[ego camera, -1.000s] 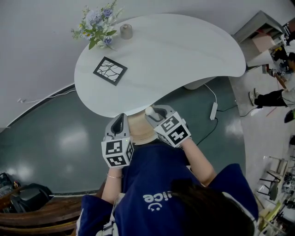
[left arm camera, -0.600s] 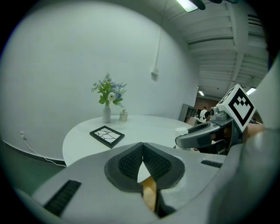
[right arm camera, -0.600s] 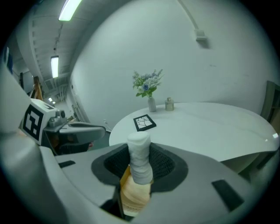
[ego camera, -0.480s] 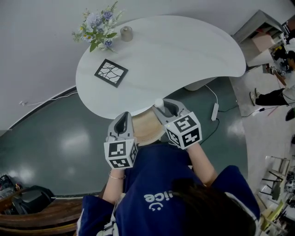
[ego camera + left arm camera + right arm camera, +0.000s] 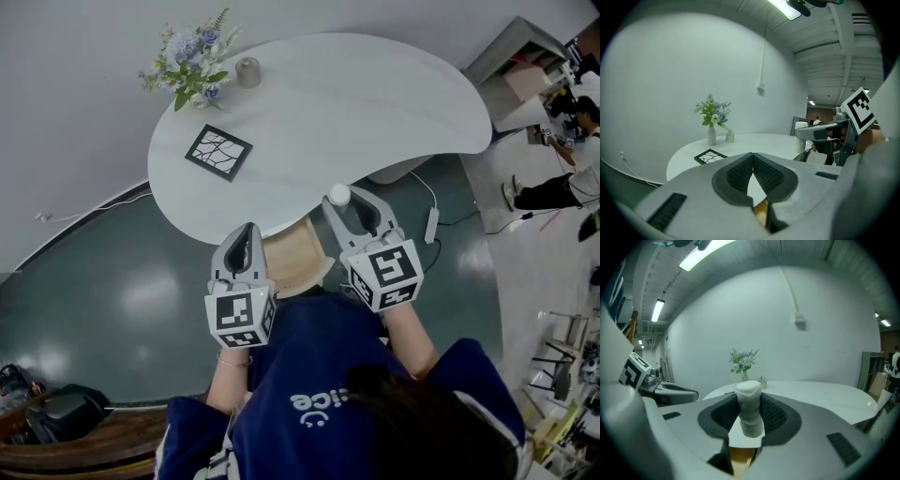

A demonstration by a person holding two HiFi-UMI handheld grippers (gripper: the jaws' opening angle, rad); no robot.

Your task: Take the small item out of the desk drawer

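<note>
The small item point(image 5: 338, 195) is a white, wrapped cylinder, and my right gripper point(image 5: 347, 200) is shut on it above the near edge of the white table point(image 5: 375, 103). In the right gripper view the item point(image 5: 749, 408) stands upright between the pads. Just below, under the table edge, the wooden drawer point(image 5: 292, 255) stands pulled out. My left gripper point(image 5: 246, 230) hovers at the drawer's left side, shut and holding nothing. The left gripper view shows its tips point(image 5: 753, 154) meeting and the right gripper point(image 5: 820, 133) off to the right.
On the far left of the table stand a vase of flowers point(image 5: 192, 58) and a small jar point(image 5: 247, 71), with a black patterned square point(image 5: 217, 151) nearer. A cable and power strip point(image 5: 432, 225) lie on the floor at right. A person point(image 5: 562, 192) is at the right edge.
My right gripper has risen out of the drawer with the white item and moved forward to the table's edge. The left gripper has hardly moved.
</note>
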